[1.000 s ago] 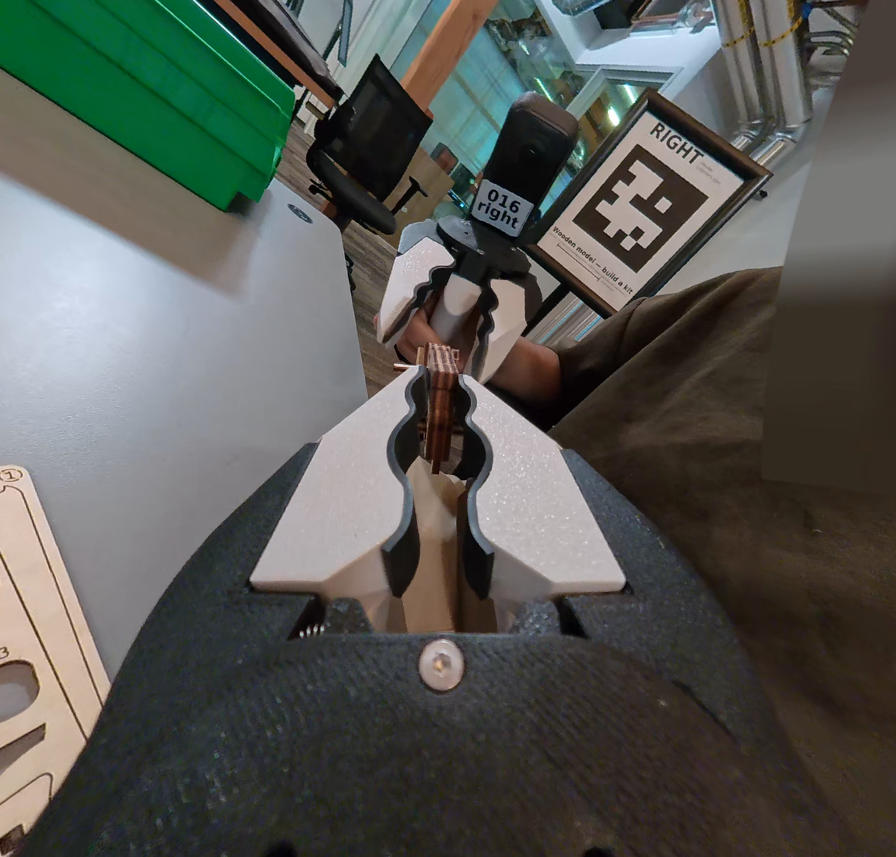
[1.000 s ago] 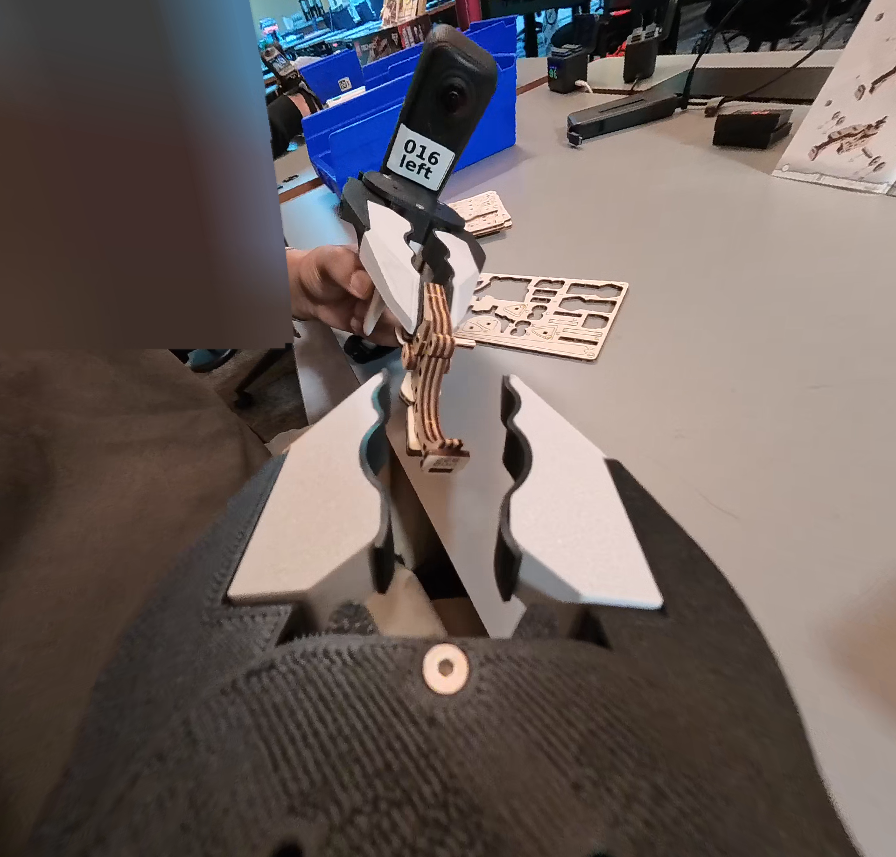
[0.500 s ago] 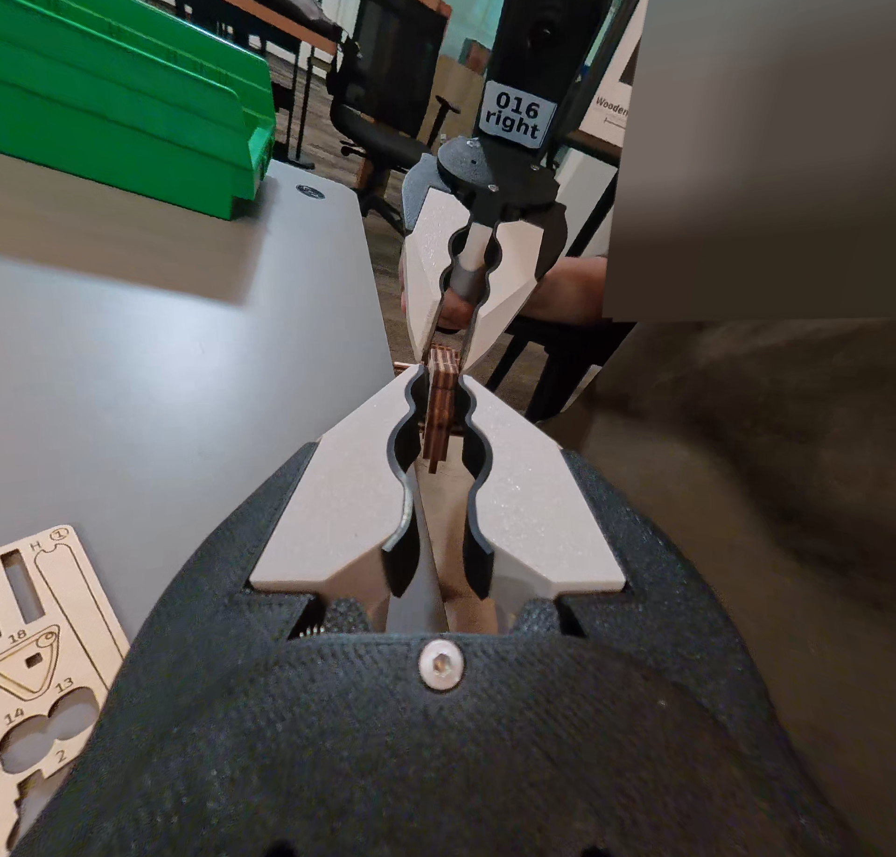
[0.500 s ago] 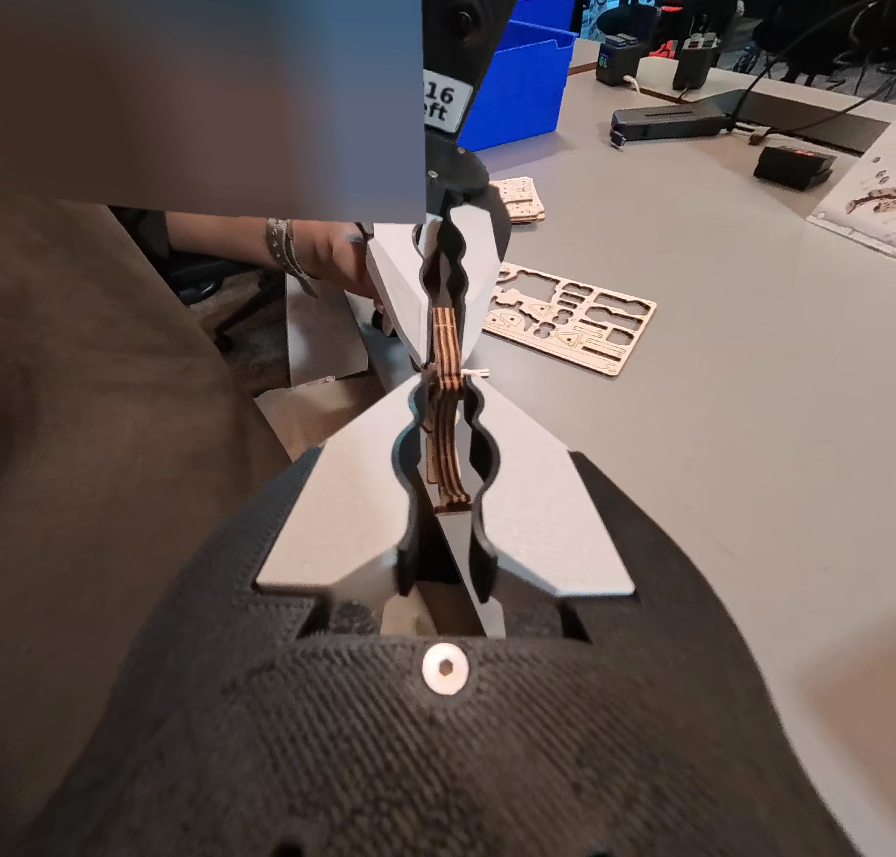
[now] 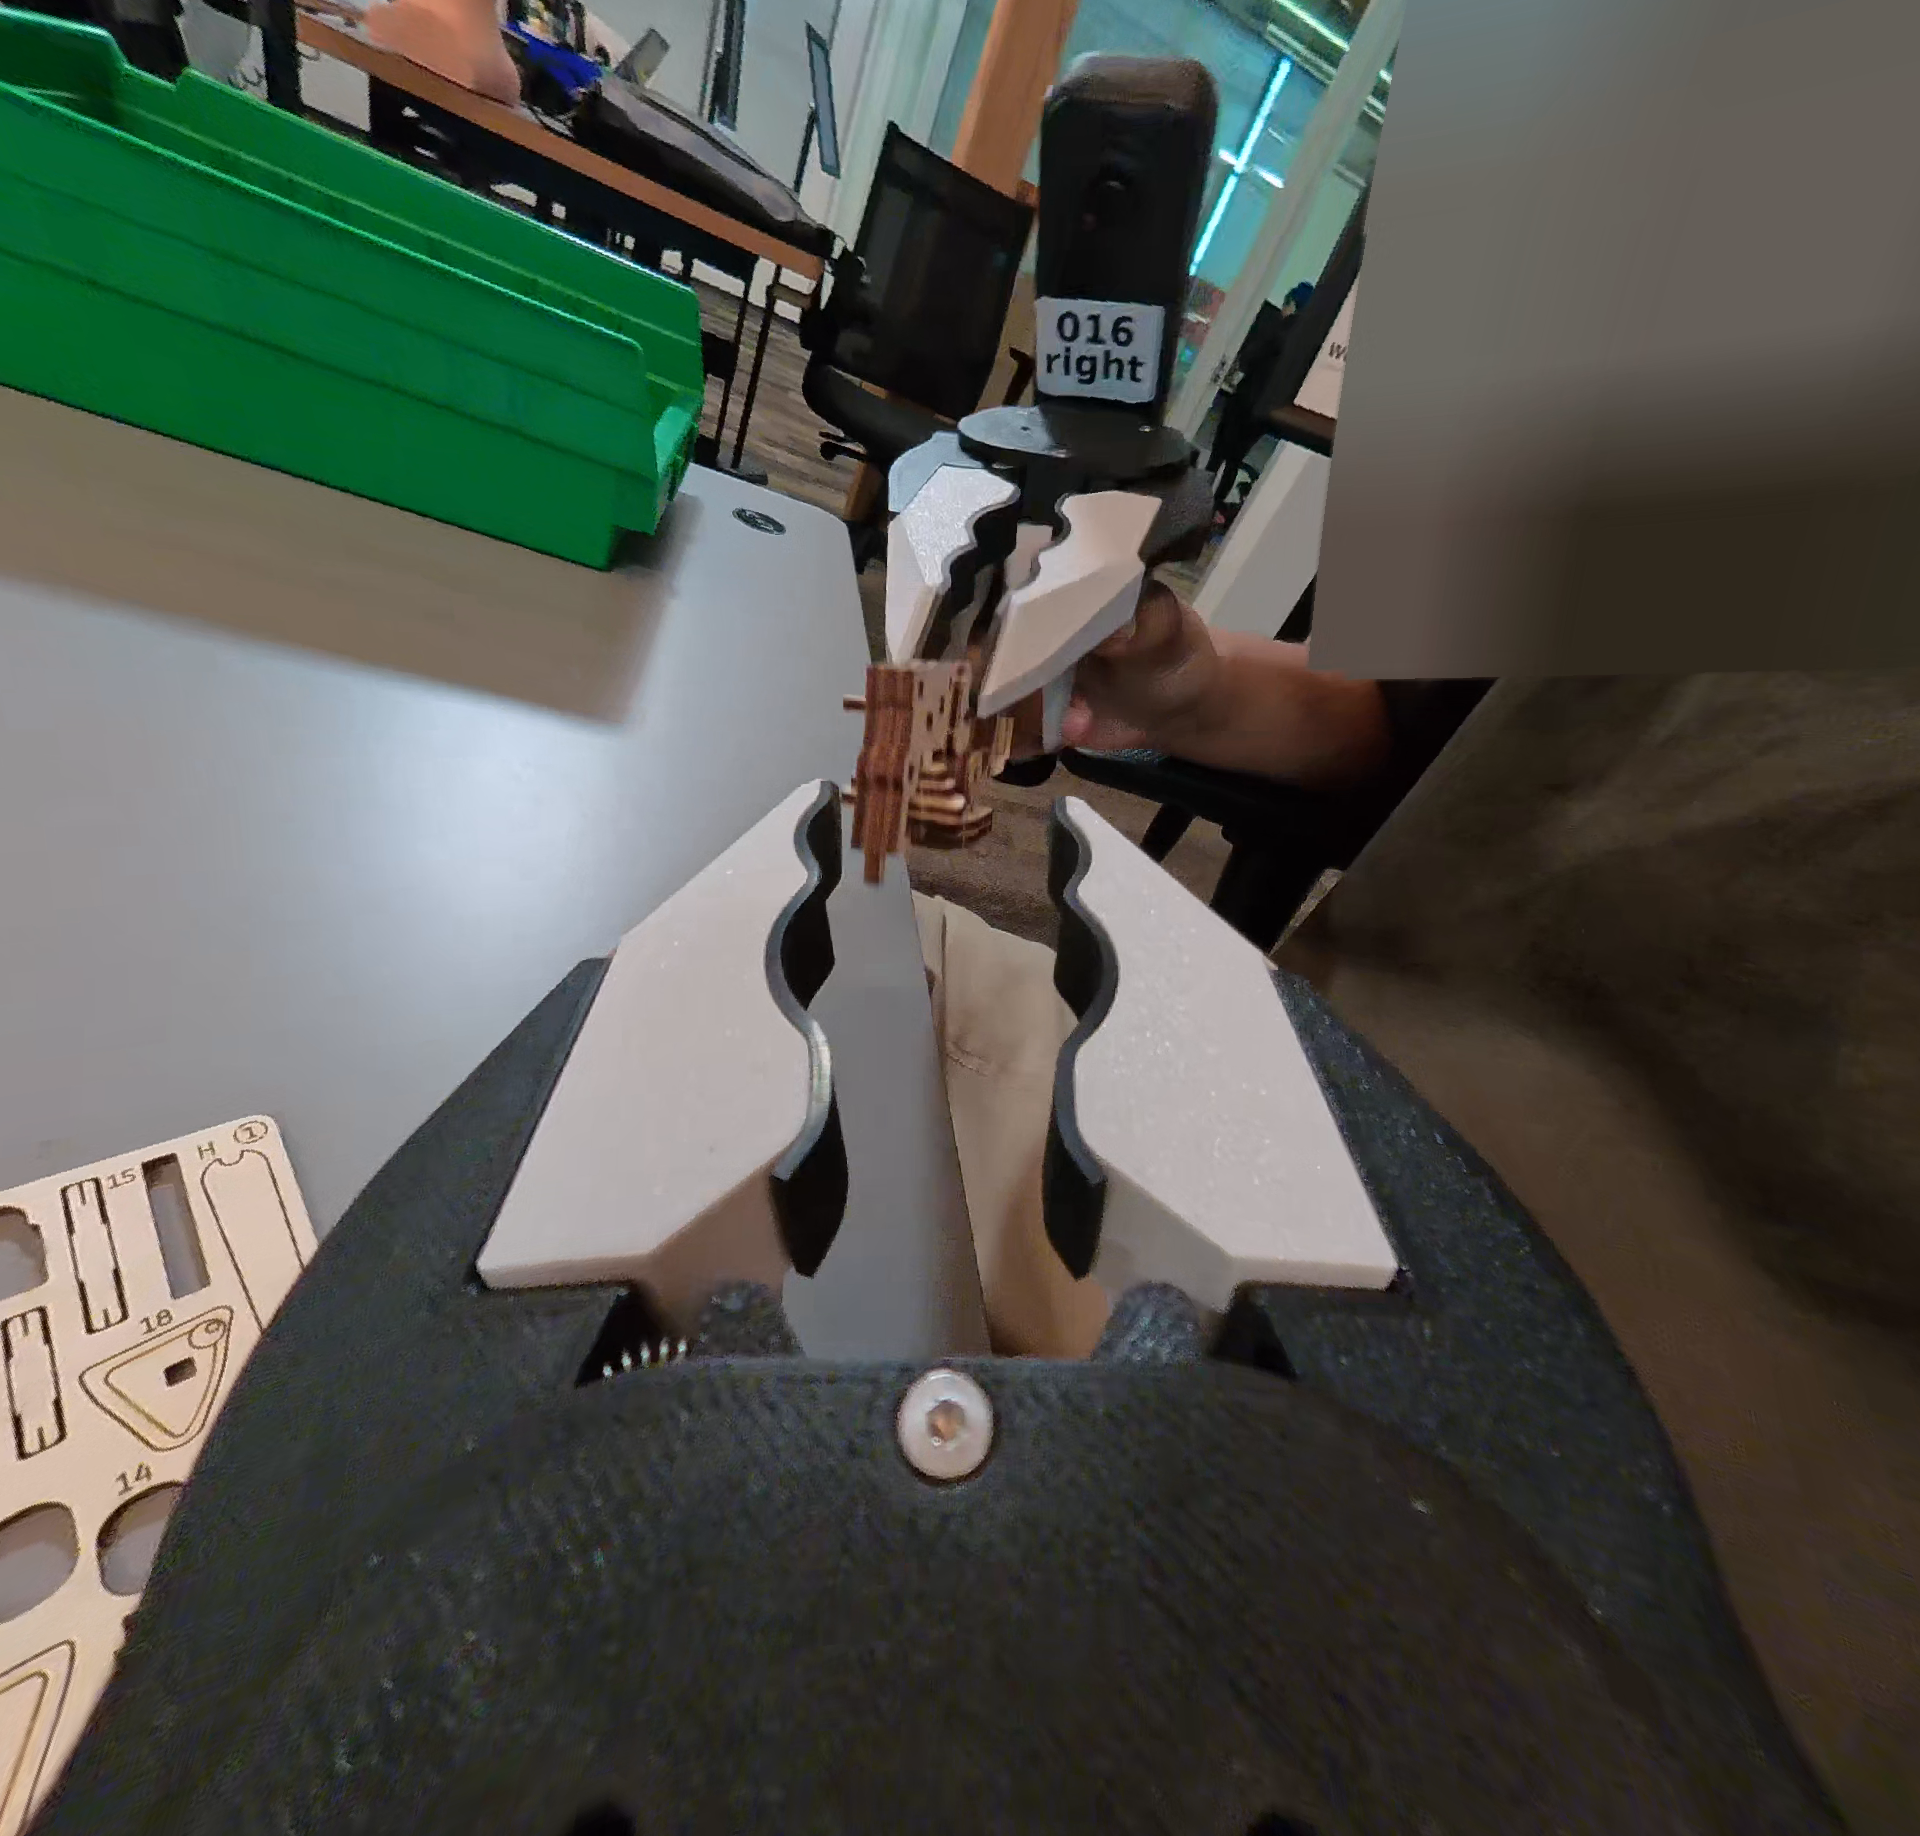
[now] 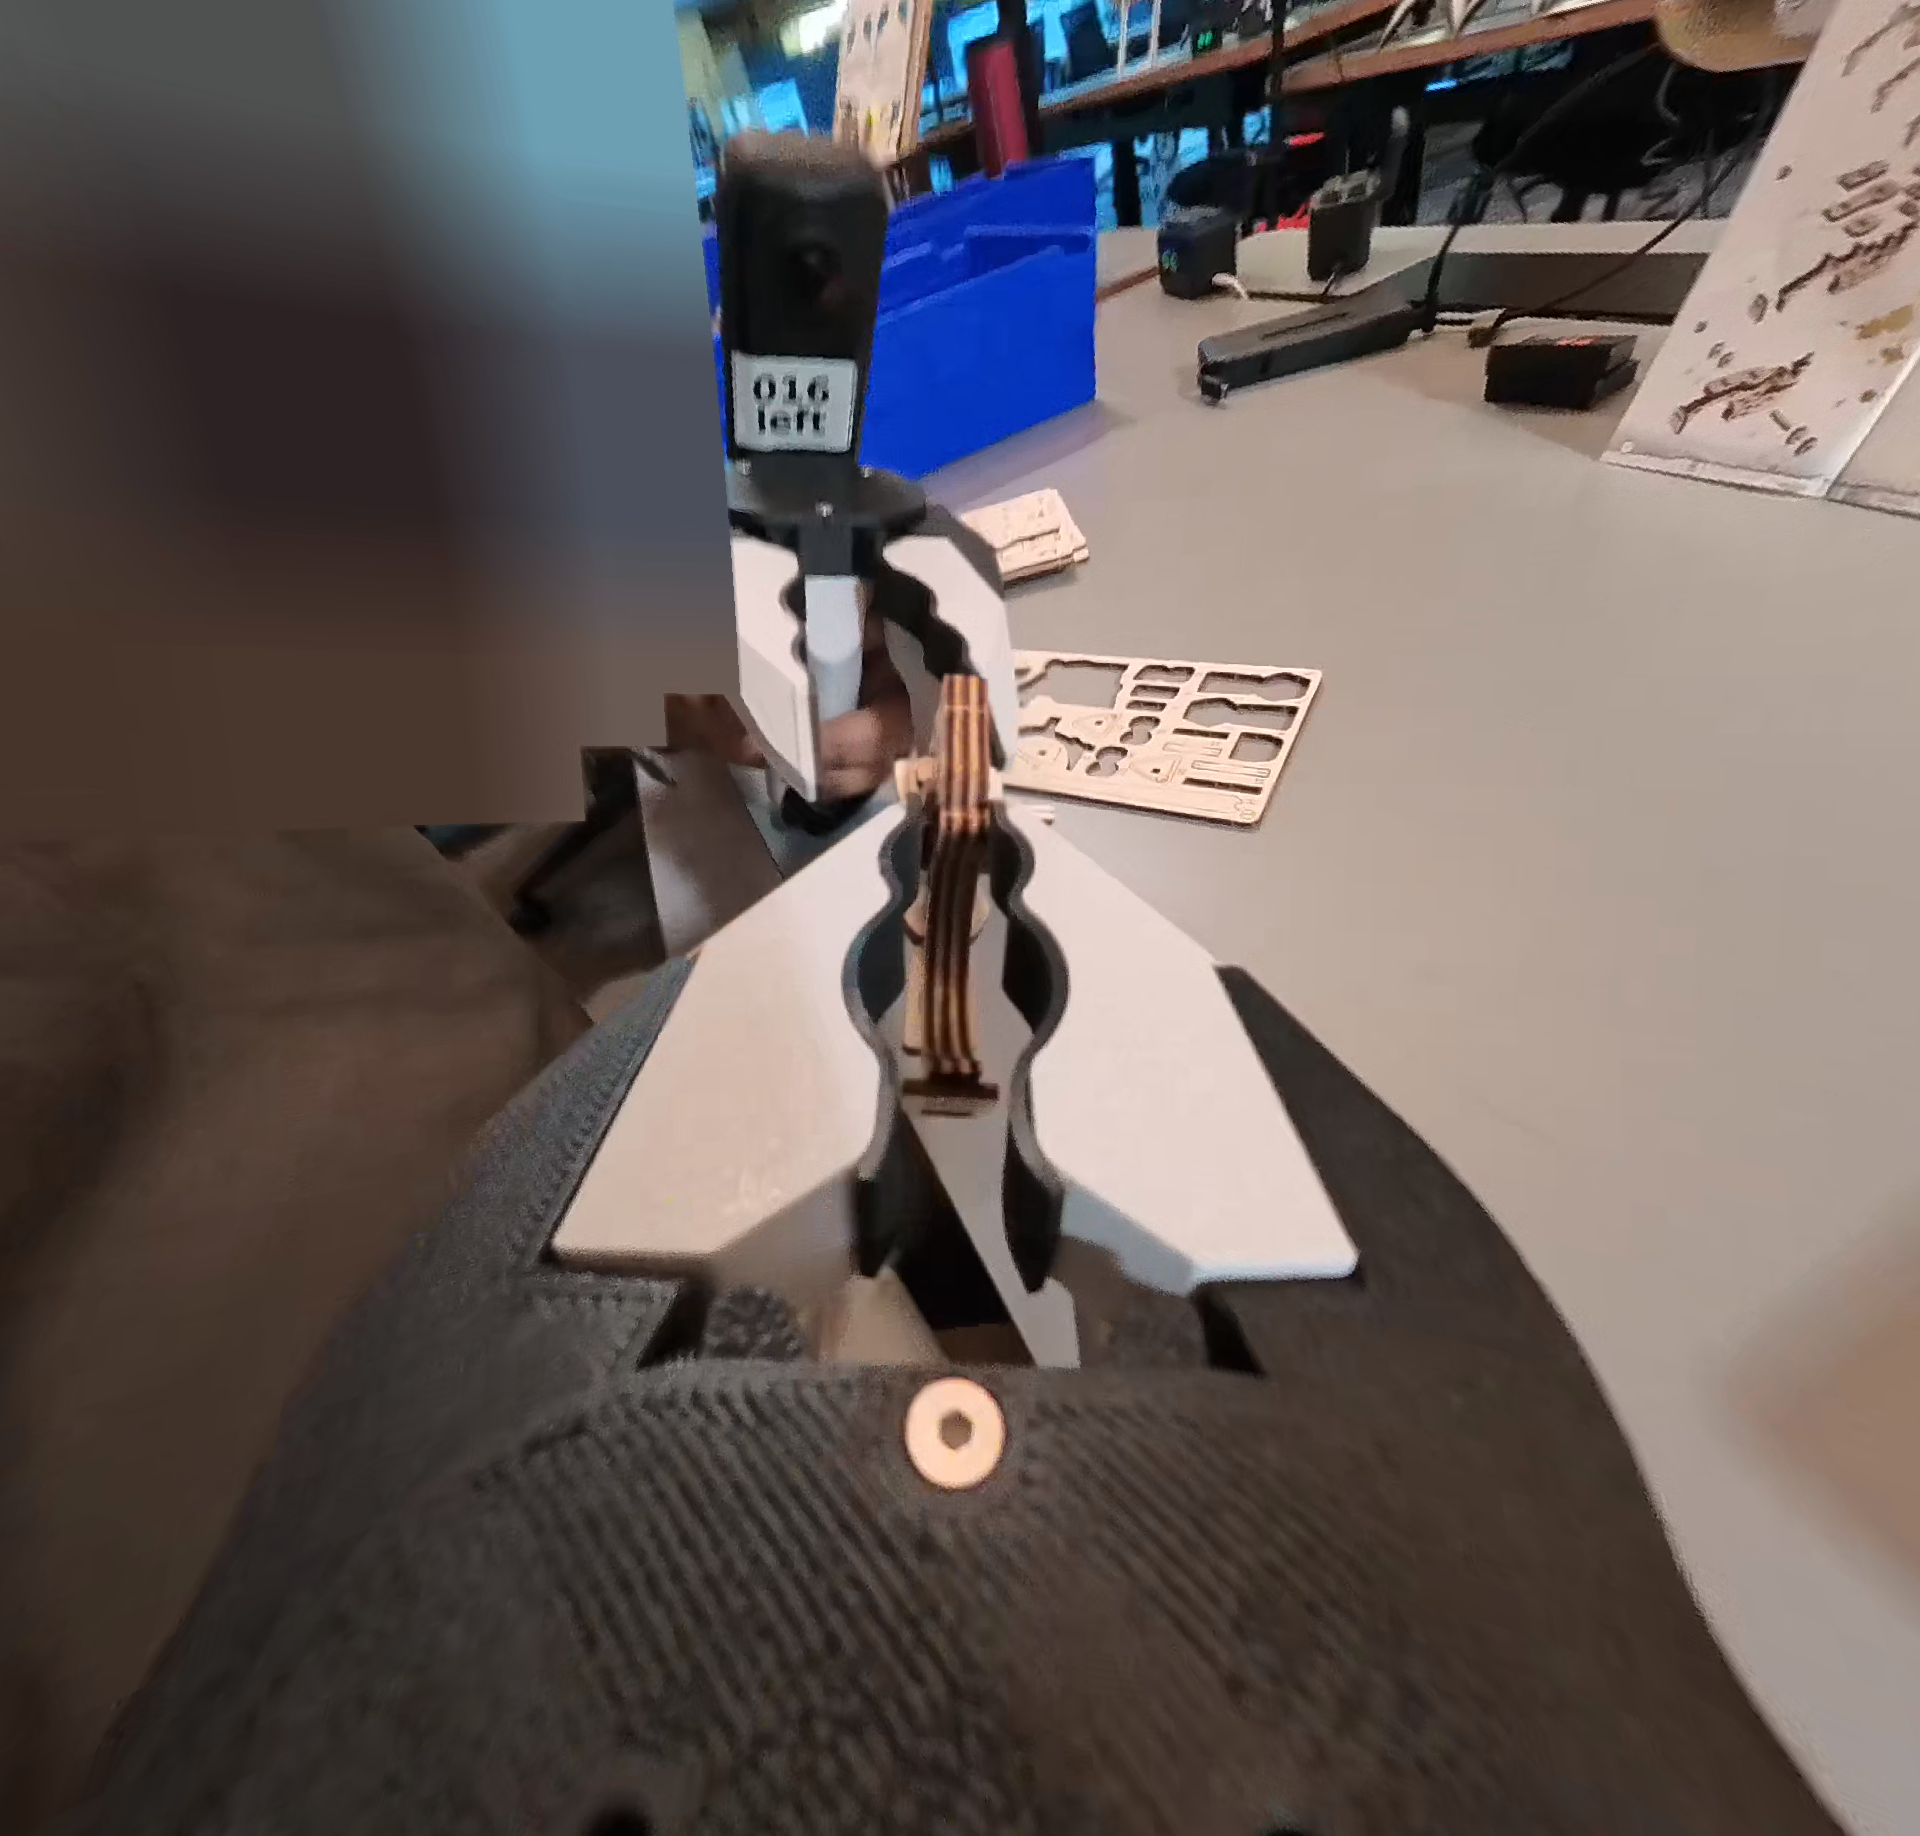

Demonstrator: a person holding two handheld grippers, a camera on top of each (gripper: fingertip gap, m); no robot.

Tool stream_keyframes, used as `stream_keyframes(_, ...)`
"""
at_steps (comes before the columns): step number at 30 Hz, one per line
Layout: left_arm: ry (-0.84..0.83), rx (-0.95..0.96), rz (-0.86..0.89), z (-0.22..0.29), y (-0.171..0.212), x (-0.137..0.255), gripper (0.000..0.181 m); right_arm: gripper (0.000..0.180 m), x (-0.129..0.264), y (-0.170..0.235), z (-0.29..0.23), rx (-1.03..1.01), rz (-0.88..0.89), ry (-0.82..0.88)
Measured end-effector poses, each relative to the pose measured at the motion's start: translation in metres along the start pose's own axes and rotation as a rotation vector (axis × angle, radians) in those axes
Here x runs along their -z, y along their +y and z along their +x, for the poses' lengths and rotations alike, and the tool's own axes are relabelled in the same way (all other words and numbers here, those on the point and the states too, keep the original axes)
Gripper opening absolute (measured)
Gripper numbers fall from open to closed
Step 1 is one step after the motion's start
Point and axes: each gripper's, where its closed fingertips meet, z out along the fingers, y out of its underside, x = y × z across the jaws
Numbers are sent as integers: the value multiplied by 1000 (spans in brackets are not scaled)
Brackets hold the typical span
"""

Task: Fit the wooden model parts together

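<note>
The wooden model assembly (image 6: 951, 913), a stack of layered plywood pieces, sits between the fingers of my right gripper (image 6: 956, 830), which is shut on it and holds it in the air off the table's near edge. In the left wrist view the assembly (image 5: 914, 747) hangs from the right gripper (image 5: 961, 685) just beyond my left gripper (image 5: 940, 810). The left gripper is open and empty; its left fingertip (image 5: 821, 810) is close beside the wood. The left gripper also shows in the right wrist view (image 6: 894, 747), open behind the assembly.
A punched plywood parts sheet (image 6: 1164, 737) lies on the grey table (image 6: 1455, 851), also seen in the left wrist view (image 5: 125, 1319). A smaller sheet stack (image 6: 1029, 539), blue bin (image 6: 977, 332), green bins (image 5: 312, 332) and an upright instruction sheet (image 6: 1787, 280) stand farther off. The person's torso is close.
A second ago the left gripper held the assembly and the right was open. The right gripper then shut on it, and now the left gripper has opened and let go.
</note>
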Motion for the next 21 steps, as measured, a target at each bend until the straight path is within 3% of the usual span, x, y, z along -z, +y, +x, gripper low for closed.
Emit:
stream_keyframes(9,24,71,26,-2,0,-1,38,10,13,-17,12,-404,198,-160)
stream_keyframes(21,51,105,29,1,1,-1,35,10,7,-15,6,-425,193,-188)
